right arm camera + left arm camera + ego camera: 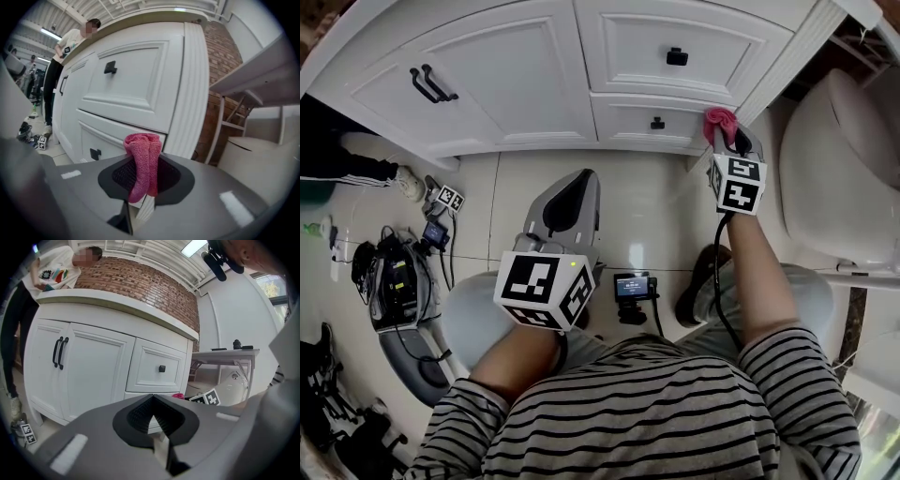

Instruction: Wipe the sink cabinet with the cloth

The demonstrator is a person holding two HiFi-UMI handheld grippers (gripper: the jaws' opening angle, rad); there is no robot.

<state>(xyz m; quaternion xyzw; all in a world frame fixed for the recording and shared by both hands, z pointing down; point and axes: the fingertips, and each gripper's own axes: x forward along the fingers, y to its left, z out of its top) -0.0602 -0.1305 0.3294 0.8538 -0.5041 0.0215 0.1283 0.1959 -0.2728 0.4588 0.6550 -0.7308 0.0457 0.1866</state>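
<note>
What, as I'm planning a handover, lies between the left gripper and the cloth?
Between left gripper and cloth, only bare floor and cabinet base, in head view.

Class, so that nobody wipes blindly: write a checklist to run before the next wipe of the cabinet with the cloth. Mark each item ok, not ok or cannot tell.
1. Cloth clamped in right gripper: ok.
2. Cloth touching cabinet: cannot tell; it sits by the lower right corner.
3. Left gripper shut, empty, held back from the cabinet: ok.
4. Doors and drawers closed: ok.
5. Person away from that corner: ok.
</note>
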